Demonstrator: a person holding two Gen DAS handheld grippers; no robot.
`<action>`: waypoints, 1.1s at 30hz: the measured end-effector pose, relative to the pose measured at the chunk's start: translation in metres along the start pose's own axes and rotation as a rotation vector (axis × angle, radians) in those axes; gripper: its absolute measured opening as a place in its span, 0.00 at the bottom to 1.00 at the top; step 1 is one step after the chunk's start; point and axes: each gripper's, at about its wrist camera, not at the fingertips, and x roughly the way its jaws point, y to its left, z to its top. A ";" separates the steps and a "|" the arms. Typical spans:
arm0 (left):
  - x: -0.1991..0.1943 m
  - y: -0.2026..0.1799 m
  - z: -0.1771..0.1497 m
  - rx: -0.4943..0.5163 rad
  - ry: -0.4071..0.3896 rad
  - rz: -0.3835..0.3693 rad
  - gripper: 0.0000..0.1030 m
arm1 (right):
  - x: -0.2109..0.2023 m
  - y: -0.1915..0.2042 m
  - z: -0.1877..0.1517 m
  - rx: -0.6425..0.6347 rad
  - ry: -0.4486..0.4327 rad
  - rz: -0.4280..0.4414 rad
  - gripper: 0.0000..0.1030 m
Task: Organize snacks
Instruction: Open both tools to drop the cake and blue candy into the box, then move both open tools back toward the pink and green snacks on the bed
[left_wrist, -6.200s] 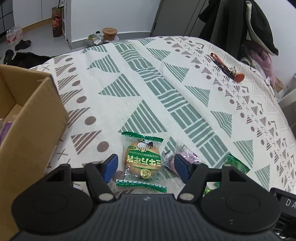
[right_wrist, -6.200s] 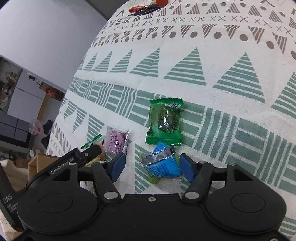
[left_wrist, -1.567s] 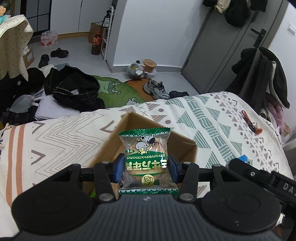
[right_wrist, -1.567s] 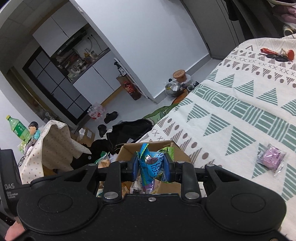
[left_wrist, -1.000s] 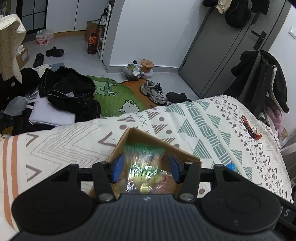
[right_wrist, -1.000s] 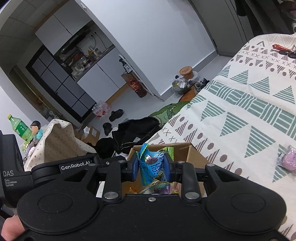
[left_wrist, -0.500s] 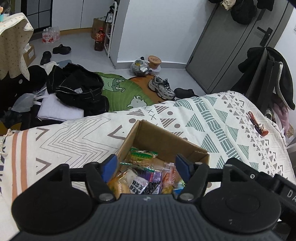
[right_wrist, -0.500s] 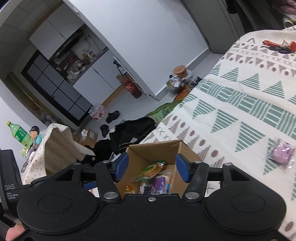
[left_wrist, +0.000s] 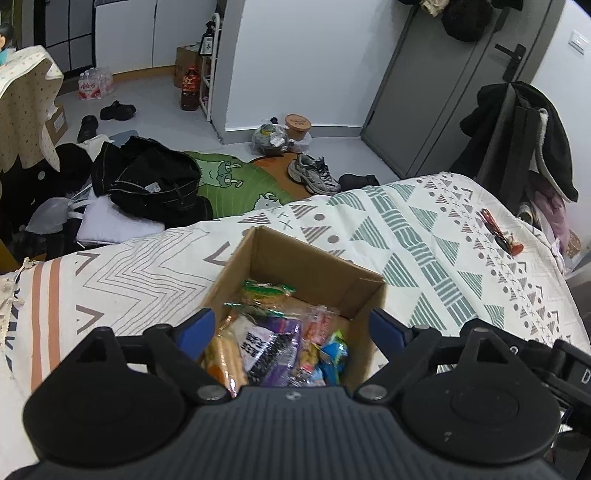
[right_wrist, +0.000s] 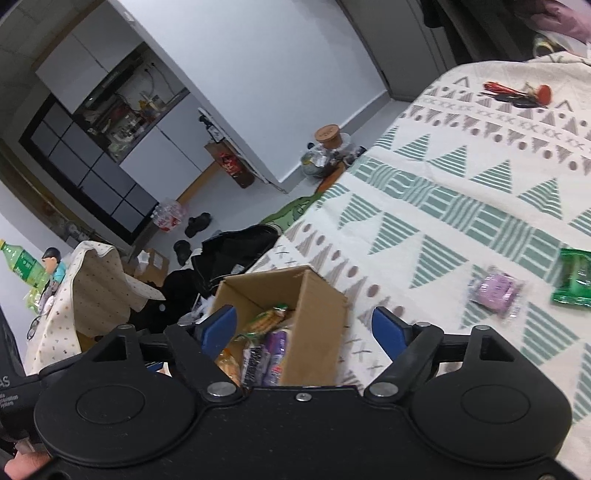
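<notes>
An open cardboard box (left_wrist: 321, 271) sits on the patterned bedspread and holds several snack packets, among them a green biscuit pack (left_wrist: 264, 291) and a blue packet (left_wrist: 332, 356). My left gripper (left_wrist: 291, 328) is open and empty above the box. My right gripper (right_wrist: 306, 328) is open and empty, above the same box (right_wrist: 314, 325). A purple snack (right_wrist: 496, 290) and a green snack (right_wrist: 574, 282) lie on the bedspread to the right in the right wrist view.
Red-handled keys (left_wrist: 498, 232) lie far right on the bedspread (left_wrist: 424, 240). Black clothes (left_wrist: 147, 181), a green mat and shoes (left_wrist: 314, 177) lie on the floor beyond the bed. A coat hangs on a chair (left_wrist: 517, 140) at the right.
Both grippers let go of their packets, the green biscuit pack and the blue packet, which now lie in the box. Both sets of jaws have opened wide. The right view has swung right.
</notes>
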 end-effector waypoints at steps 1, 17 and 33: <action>-0.001 -0.003 -0.002 0.005 0.000 -0.001 0.87 | -0.003 -0.004 0.001 0.004 -0.002 -0.007 0.81; -0.018 -0.059 -0.016 0.027 -0.023 -0.064 0.87 | -0.062 -0.059 0.018 0.063 -0.113 -0.030 0.95; -0.010 -0.117 -0.030 0.061 -0.037 -0.088 0.87 | -0.096 -0.124 0.023 0.207 -0.186 -0.077 0.95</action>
